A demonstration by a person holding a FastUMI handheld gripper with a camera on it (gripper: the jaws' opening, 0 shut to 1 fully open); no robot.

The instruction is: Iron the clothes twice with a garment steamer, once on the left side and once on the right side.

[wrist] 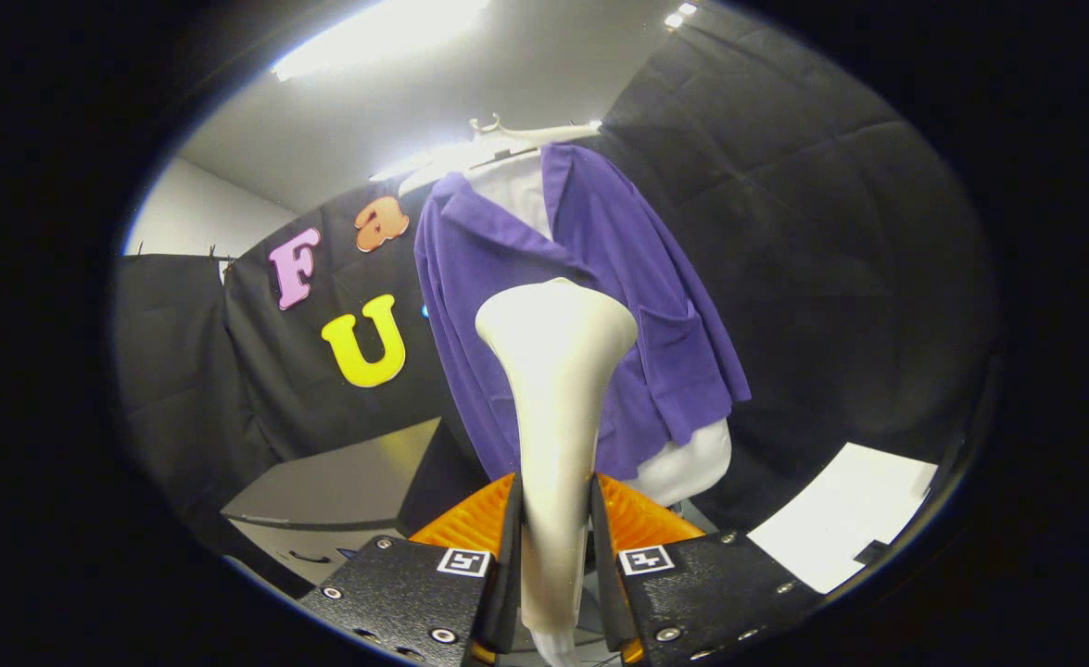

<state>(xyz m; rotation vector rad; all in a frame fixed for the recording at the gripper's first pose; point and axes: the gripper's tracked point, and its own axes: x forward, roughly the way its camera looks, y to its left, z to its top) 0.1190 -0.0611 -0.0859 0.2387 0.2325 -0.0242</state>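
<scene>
The gripper (555,519) was clamped on the handle of a white garment steamer (555,371), both fingers pressing its sides. The steamer's wide head rose just ahead of the fingers, before a purple jacket (600,278) over a white shirt (518,190), hanging on a pale hanger (507,139) against the booth's black wall.

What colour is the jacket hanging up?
Purple, seen best in the gripper view: the purple fabric jacket hangs beyond the tongs, which grip the cream garment steamer.
</scene>
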